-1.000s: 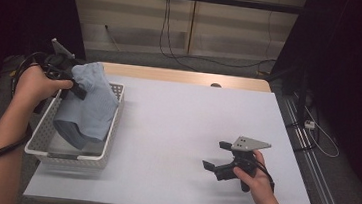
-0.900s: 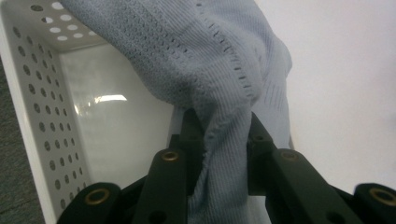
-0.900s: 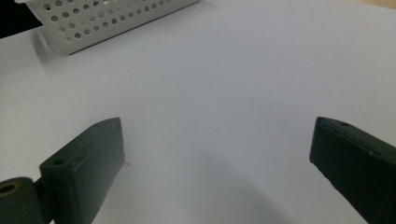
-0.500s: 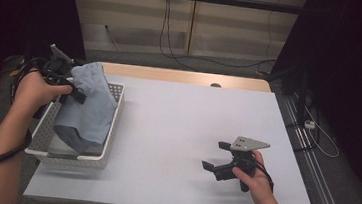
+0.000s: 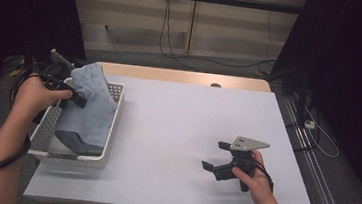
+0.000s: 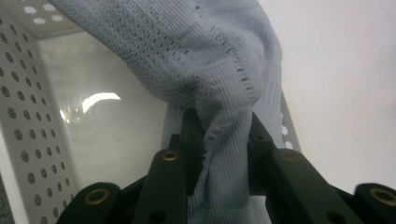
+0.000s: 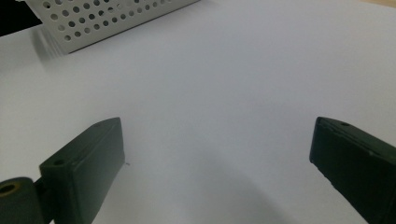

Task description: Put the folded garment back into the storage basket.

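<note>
L gripper [image 6: 223, 154] is pinched tight on a bunched fold of the light-blue knit cloth [image 5: 89, 108], which hangs from the jaws w/ its lower end resting in the white perforated basket [image 5: 113, 125] at the table's [image 5: 192, 123] left edge. R gripper [image 5: 217, 156] sits low over bare table near the front right, jaws spread wide w/ nothing between. Cloth looks soft, light, floppy, so it'll likely sag and drag; a gathered fold near an edge or seam seems the best hold.
</note>
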Available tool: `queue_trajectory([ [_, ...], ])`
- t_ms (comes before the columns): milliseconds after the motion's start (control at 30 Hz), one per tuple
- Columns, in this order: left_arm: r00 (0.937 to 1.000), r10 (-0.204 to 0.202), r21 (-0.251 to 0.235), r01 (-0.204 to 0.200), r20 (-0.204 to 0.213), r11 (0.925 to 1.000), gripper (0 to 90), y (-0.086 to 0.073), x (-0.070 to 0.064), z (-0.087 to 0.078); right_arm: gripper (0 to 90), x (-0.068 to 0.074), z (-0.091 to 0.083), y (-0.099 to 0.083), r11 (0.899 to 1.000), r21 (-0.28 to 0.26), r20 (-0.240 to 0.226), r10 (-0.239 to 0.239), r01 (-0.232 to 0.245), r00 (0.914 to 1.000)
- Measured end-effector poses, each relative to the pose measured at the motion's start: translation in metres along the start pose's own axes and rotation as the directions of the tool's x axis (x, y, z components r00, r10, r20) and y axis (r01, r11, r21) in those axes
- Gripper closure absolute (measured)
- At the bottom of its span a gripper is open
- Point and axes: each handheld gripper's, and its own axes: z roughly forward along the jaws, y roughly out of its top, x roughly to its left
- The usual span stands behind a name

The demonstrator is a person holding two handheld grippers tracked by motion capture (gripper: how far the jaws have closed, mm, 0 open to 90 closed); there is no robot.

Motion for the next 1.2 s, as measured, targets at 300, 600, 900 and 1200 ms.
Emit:
queue_trajectory([
  [300,0.9999,0.009,0.002,-0.009,0.010,1.0000,74.9,-0.005,0.001,0.002,2.8,0.001,0.000,0.001,1.000,0.000,0.000,-0.006,0.006,1.0000],
  [600,0.9998,0.003,0.008,-0.003,0.018,1.0000,74.8,-0.008,0.000,0.010,2.8,0.001,0.000,0.001,1.000,0.002,0.001,-0.006,0.006,1.0000],
  [900,0.9995,0.010,0.004,-0.010,0.030,0.9999,74.7,-0.011,-0.001,0.010,2.8,0.002,0.000,0.001,1.000,0.001,0.000,-0.008,0.008,1.0000],
  [1200,0.9992,0.015,0.011,-0.015,0.038,0.9998,74.7,-0.014,-0.001,0.011,2.9,0.002,-0.001,0.001,1.000,-0.001,0.003,-0.007,0.007,1.0000],
])
